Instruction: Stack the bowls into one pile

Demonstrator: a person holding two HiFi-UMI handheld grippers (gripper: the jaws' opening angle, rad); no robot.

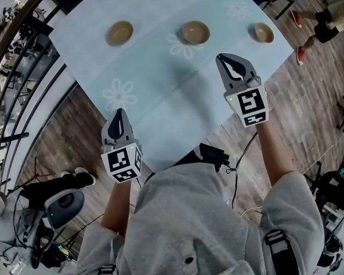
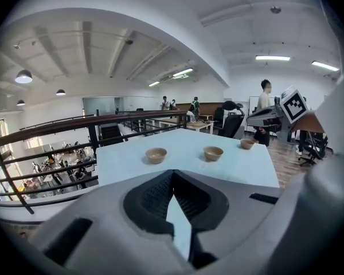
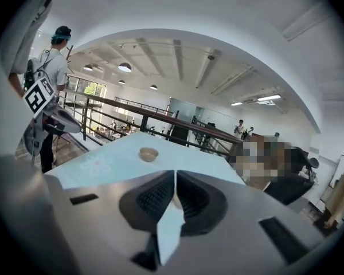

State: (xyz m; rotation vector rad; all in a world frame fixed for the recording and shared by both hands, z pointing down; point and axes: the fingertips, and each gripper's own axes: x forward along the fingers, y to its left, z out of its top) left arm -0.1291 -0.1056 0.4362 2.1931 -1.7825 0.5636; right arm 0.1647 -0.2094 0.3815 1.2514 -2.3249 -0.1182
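Tan bowls point(image 1: 195, 32) apart on table point(image 1: 160, 82); left gripper point(image 1: 119, 114), right gripper point(image 1: 223, 59) fingers point(image 3: 153, 197) closed, empty

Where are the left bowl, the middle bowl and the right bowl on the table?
left bowl point(image 1: 120, 32): head view, point on the middle of its hollow.
middle bowl point(image 1: 195, 32): head view, point on the middle of its hollow.
right bowl point(image 1: 263, 32): head view, point on the middle of its hollow.

We see our left tongs point(image 2: 172, 176) closed tip to tip and empty, and beyond them on the pale blue tabletop point(image 2: 183, 139) stand three separate bowls in a row: the left bowl point(image 2: 156, 155), the middle bowl point(image 2: 212, 153) and, farthest right, the right bowl point(image 2: 247, 144).
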